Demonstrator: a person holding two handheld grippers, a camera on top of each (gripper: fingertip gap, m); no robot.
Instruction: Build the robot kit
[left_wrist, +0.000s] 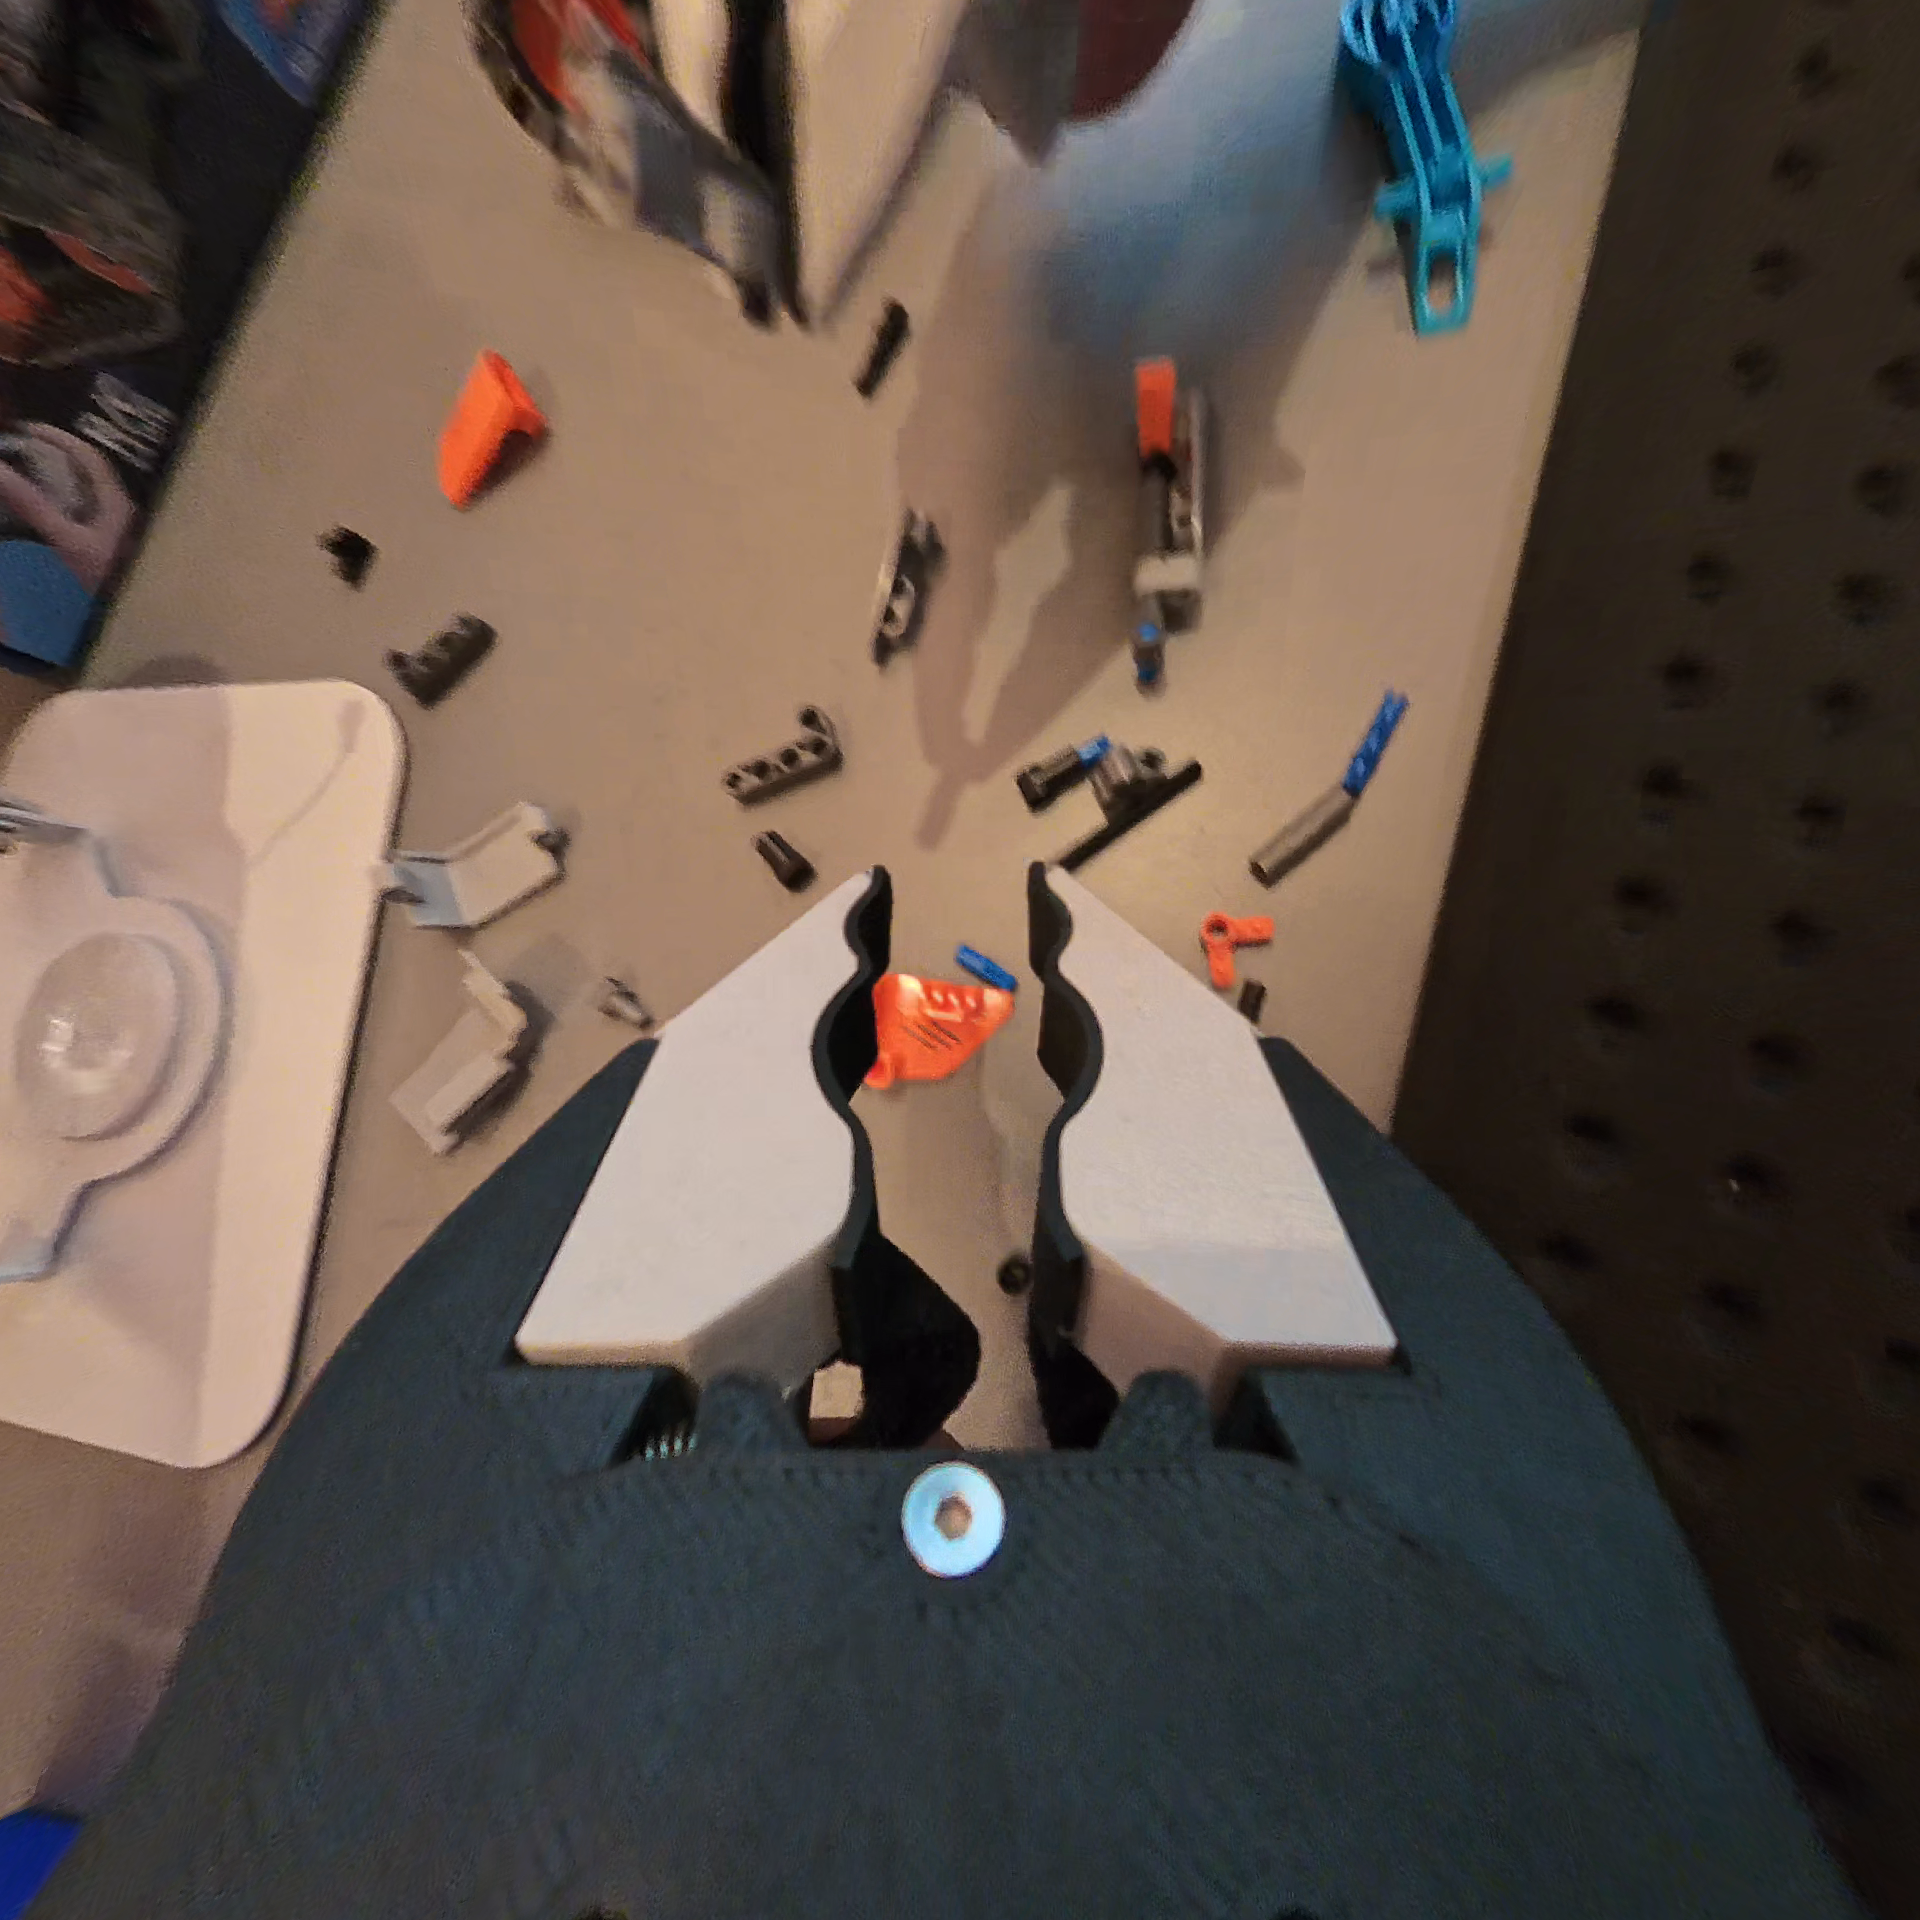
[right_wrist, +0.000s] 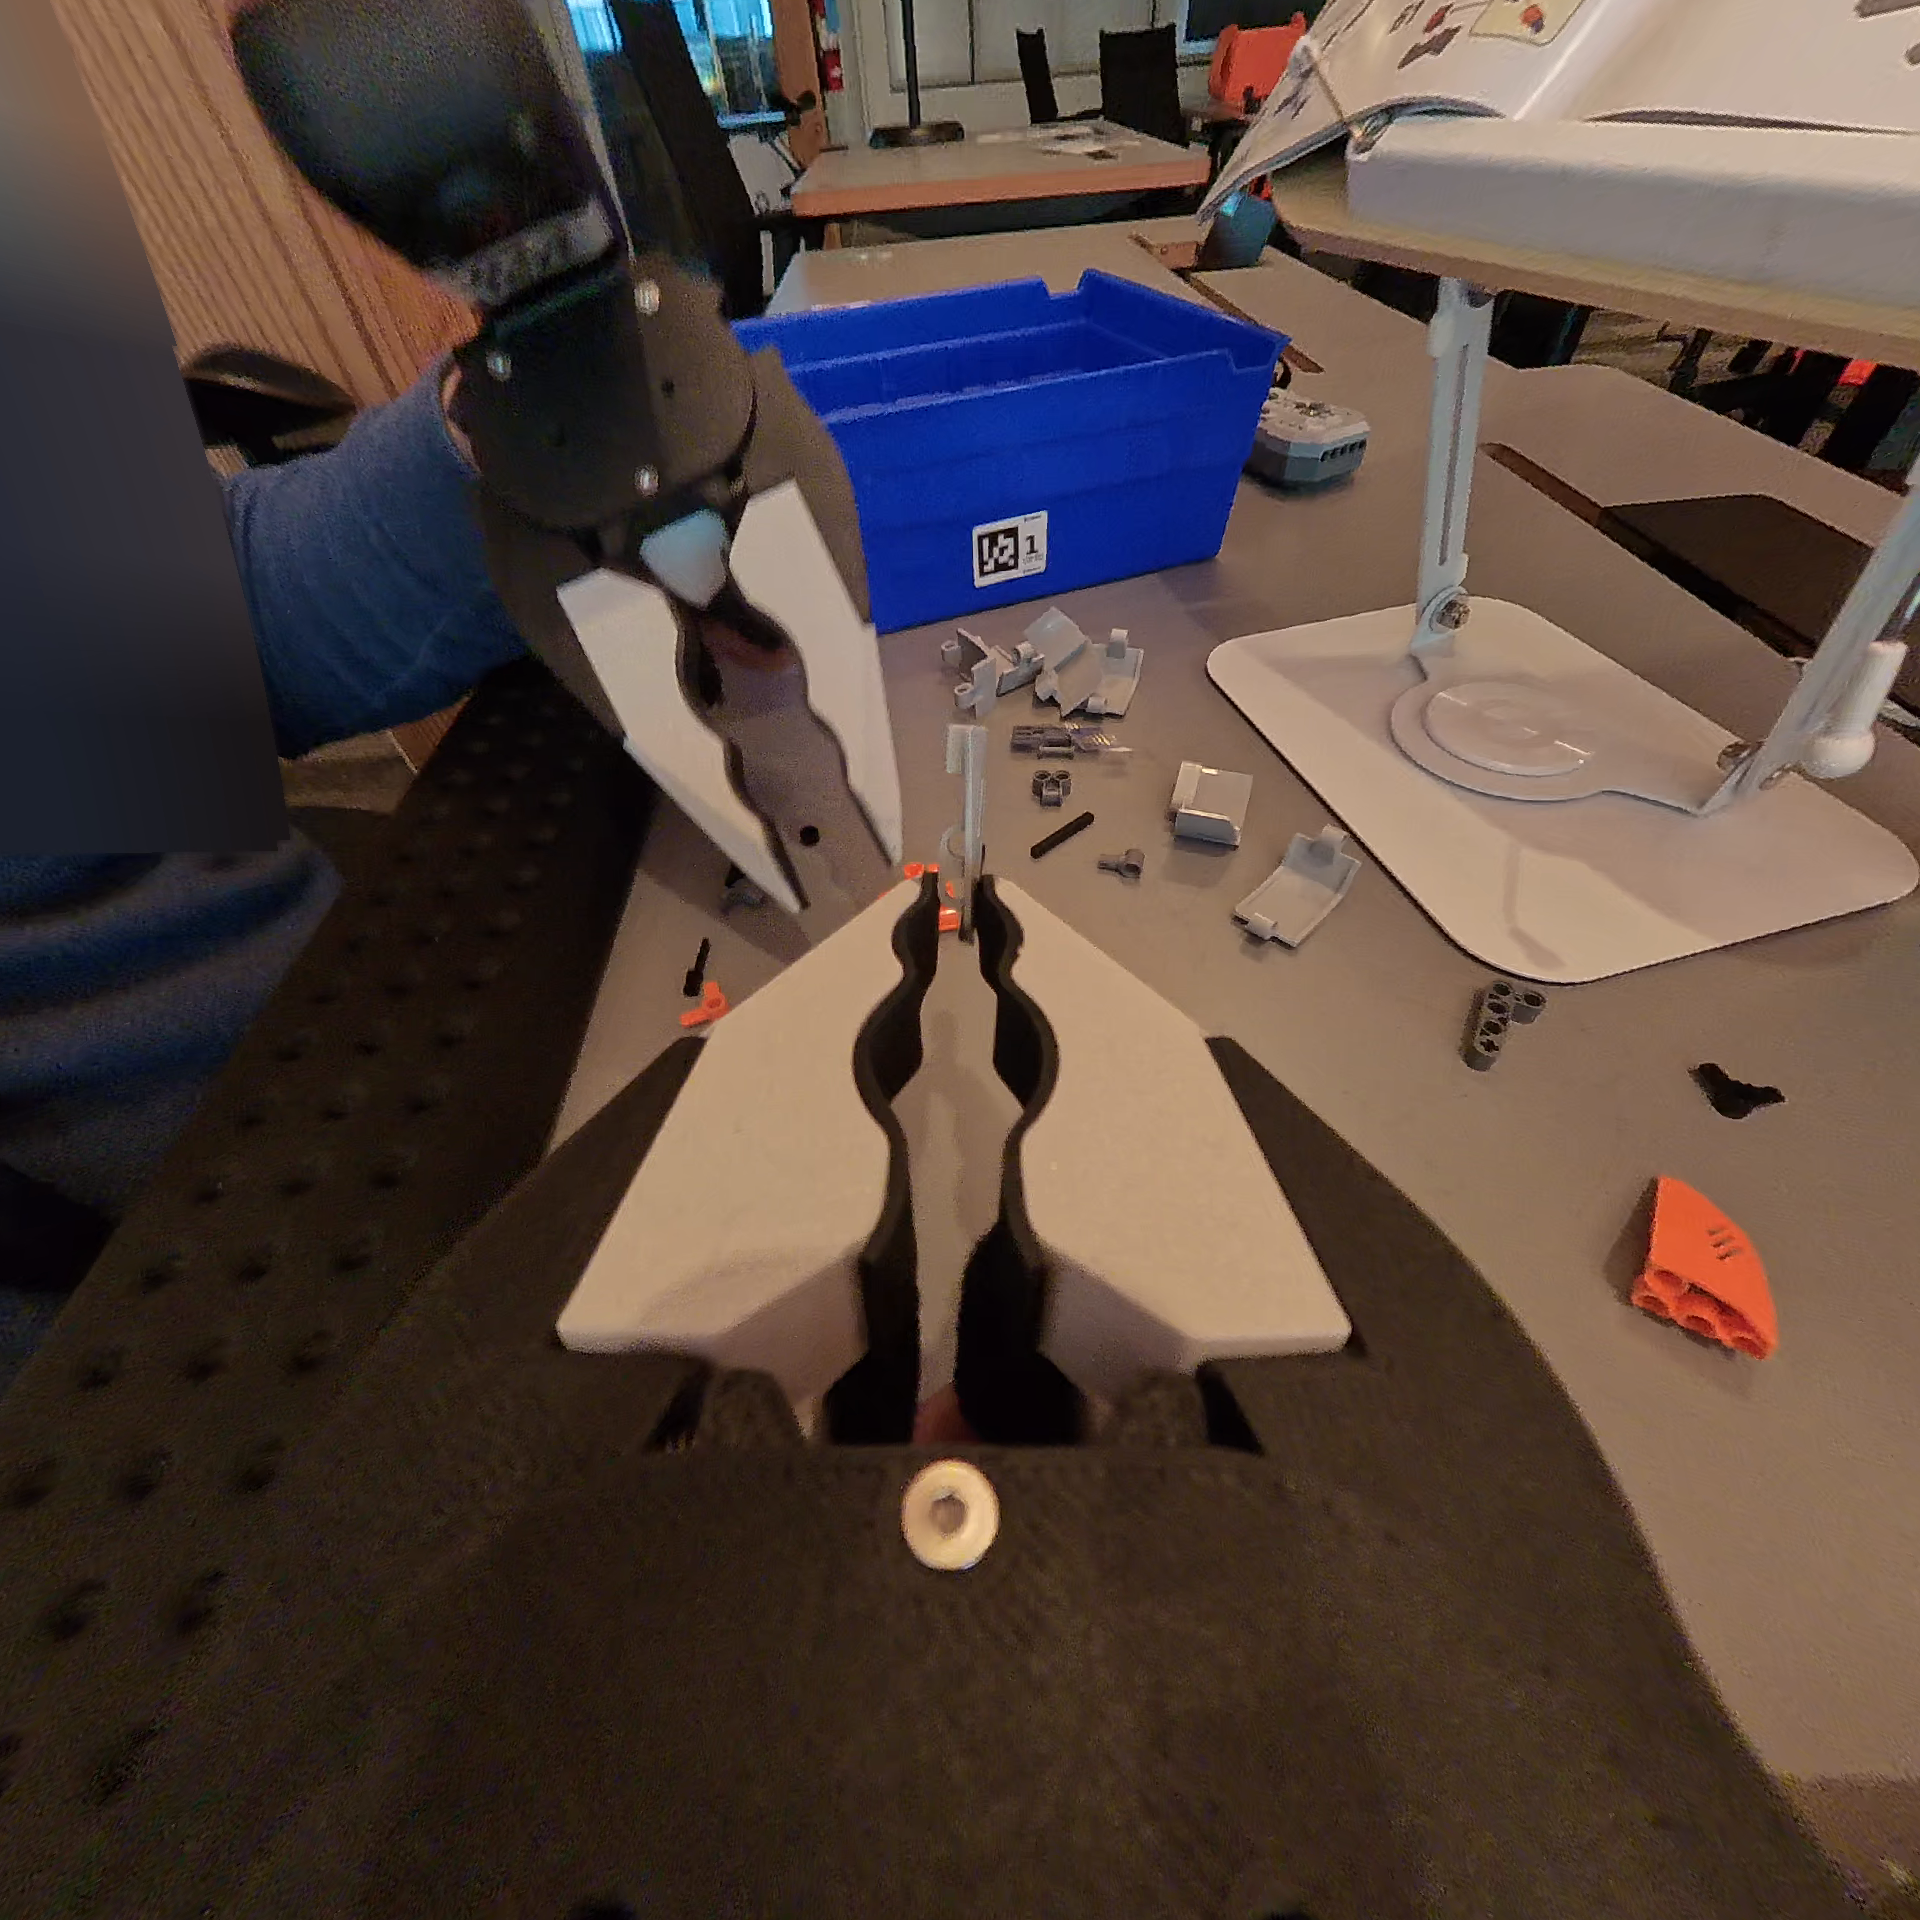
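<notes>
Closest up, right gripper: nearly clenched, only a thin gap left. Lines up with long grey stick at the tips (cannot tell if pinched or just lying beyond). Runs lengthways straight away toward the far blue bin, orange end nearest. Left gripper: released, hangs wide over orange curved piece on table, small blue pin just beside. Could go wrong: claws so near each other, might bump and knock the stick crooked.

Dim warm light, motion blur, fisheye edges.
</notes>
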